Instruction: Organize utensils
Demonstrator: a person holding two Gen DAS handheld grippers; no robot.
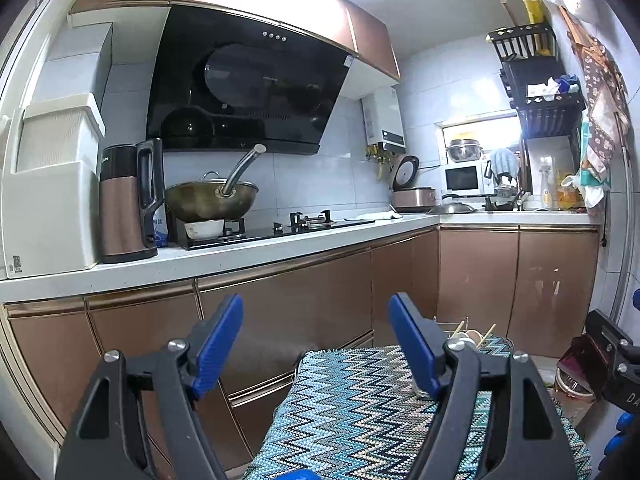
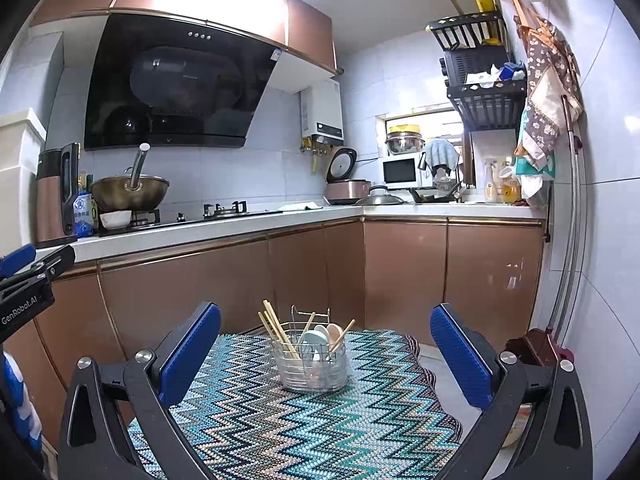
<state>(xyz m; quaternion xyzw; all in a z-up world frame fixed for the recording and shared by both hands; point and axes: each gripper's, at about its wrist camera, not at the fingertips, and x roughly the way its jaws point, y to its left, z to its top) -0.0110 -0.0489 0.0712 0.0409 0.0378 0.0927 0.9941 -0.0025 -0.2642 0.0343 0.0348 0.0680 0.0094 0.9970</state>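
— Chopsticks and spoons, where do they stand from your fingers?

— They stand upright in the wire holder, on the zigzag cloth. From the holder, my right gripper is on the near side: its two blue pads are spread wide, one to the left of the holder and one to the right, and both are well apart from it. Nothing is between them but the holder further ahead.

— And your left one?

— My left gripper is to the left of the holder, over the near left corner of the cloth. Its jaws stand spread also and pinch nothing. In its own view the holder is mostly hidden behind the right finger; only some stick tips and a spoon bowl show.

— Can you read any writing?

— On the black body of the left gripper, in the right view, I read "GenRobot.AI". On the right gripper's body, at the edge of the left view, only "DA" is seen. The blue packet far behind the holder, on the counter, has characters, but I cannot read them surely.
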